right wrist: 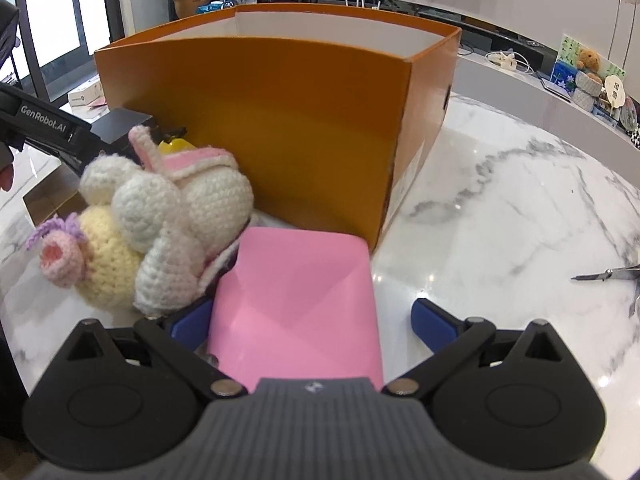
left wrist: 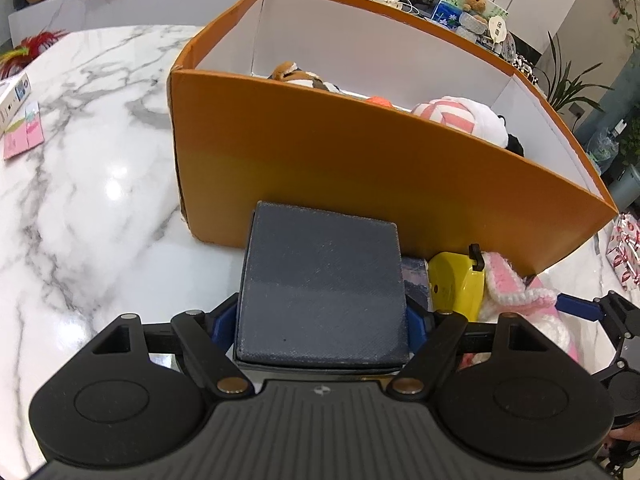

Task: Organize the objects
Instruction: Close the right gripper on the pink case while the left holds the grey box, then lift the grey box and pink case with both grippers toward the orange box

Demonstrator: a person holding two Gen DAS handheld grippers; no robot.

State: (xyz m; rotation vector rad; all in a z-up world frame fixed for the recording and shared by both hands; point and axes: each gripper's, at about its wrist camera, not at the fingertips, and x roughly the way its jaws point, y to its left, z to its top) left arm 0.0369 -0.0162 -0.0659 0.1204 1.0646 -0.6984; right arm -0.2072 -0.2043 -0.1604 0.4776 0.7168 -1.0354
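Left hand-held gripper (left wrist: 322, 322) clamps a dark blue box (left wrist: 320, 284), blue pads pressed on both sides, jaws fairly wide because the box is wide. Right hand-held gripper (right wrist: 312, 318) sits around a pink box (right wrist: 296, 296): left pad looks to touch it, right pad stands clear w/ a visible gap, so no grip yet, jaws wide.

Both boxes sit low on the marble worktop (left wrist: 80, 184), just in front of the orange bin (left wrist: 360, 152), which already holds plush toys (left wrist: 460, 118). A crochet toy (right wrist: 160, 216) lies against the pink box; a yellow item (left wrist: 456, 284) is wedged btw. the blue box and the toy.

Risks:
1. Bin wall is tall and near. Lifting the blue box too low or forward would likely knock the thin card wall and shove the bin.
2. Pink box is smooth, glossy, rounded at the corners. A 1-sided close could skid it on the slick marble or twist it out.
3. Crochet toy is soft, knobbly yarn; it may snag on the right gripper's left pad and drag along.

Blue box: matte, fine woven-looking texture, square, rigid, so the hold looks secure.
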